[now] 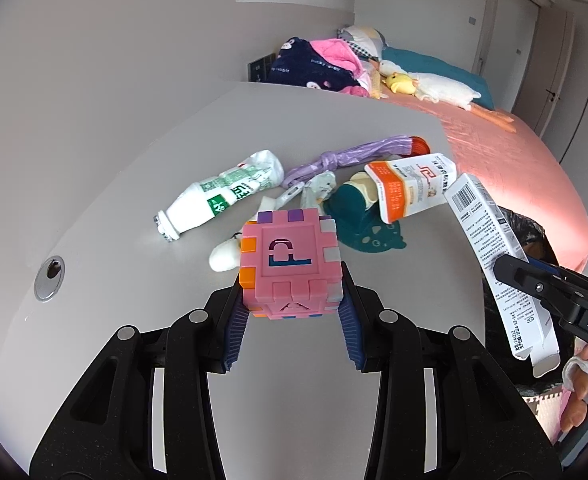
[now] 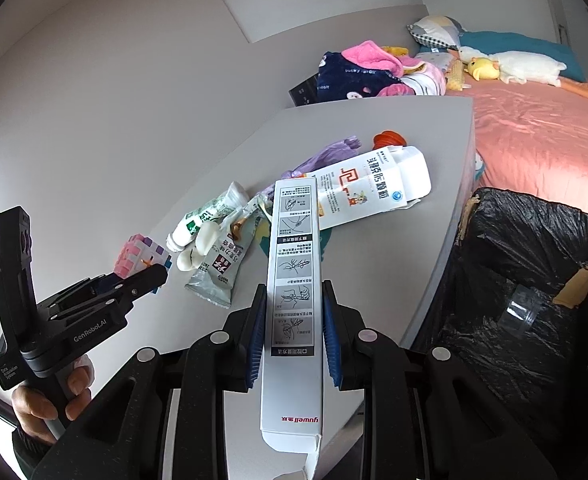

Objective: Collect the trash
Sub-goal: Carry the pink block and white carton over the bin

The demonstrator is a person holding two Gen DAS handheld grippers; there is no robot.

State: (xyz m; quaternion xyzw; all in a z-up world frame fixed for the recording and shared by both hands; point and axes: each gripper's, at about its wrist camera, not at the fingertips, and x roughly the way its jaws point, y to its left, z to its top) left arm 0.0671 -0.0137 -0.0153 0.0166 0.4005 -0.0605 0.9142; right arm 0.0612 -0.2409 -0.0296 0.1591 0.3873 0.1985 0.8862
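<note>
A bedroom: a grey table (image 1: 142, 184) stands against a pink bed (image 2: 534, 136), with a bin lined in black plastic (image 2: 534, 264) at the table's edge. The left gripper (image 1: 294, 312) has its fingers clamped on a pink block cube (image 1: 290, 264). The right gripper (image 2: 292, 332) grips a long white box (image 2: 292, 280), held above the table. A milk bottle (image 1: 214, 196), carton (image 2: 374, 188) and wrappers (image 2: 218, 276) lie on the table.

You're working in a bedroom at home: a bed (image 1: 506, 148) with a pink sheet runs beside the grey desk (image 1: 142, 184), with a pillow (image 2: 438, 30), folded clothes (image 2: 358, 72) and a plush goose (image 2: 526, 66) on it, and a closed door (image 1: 510, 24) behind.
</note>
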